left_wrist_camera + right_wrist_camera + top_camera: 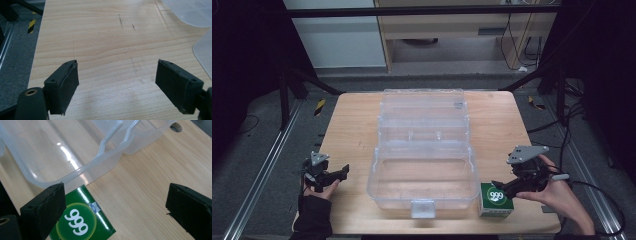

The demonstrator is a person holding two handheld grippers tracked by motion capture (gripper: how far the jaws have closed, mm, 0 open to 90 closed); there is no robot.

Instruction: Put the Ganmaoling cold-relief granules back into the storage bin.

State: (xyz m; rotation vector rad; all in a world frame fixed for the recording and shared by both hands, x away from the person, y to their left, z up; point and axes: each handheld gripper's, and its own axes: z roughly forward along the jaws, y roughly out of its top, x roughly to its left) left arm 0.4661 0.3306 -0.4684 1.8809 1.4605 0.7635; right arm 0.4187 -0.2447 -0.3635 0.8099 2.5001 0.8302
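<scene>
- High view: a clear plastic box [423, 180] lies open at the middle of the wooden table [347, 125], its lid folded back toward the far edge and its latch tab facing the near edge.
- High view: a small green carton [495, 200] printed with "999" stands just beside the clear plastic box, off its near right corner and near the table's front edge.
- High view: the right gripper [504, 186] is held by the person's right hand [562, 197] to the right of the clear plastic box, its jaws reaching toward the green carton's top; how far apart they stand cannot be told from this angle.
- High view: the left gripper [343, 172] sits in the left hand [319, 190] well apart from the clear plastic box, on its left side near the table edge, with jaws pointing toward the box.
- Left gripper view: the left gripper [116, 85] has its jaws spread wide over bare wood, nothing between them; a corner of the clear plastic box [203, 53] shows at the right edge.
- Right gripper view: the right gripper [115, 205] has its jaws spread wide and grips nothing. The green carton [82, 220] lies below, partly under one jaw, close against the rounded wall of the clear plastic box [75, 172].
</scene>
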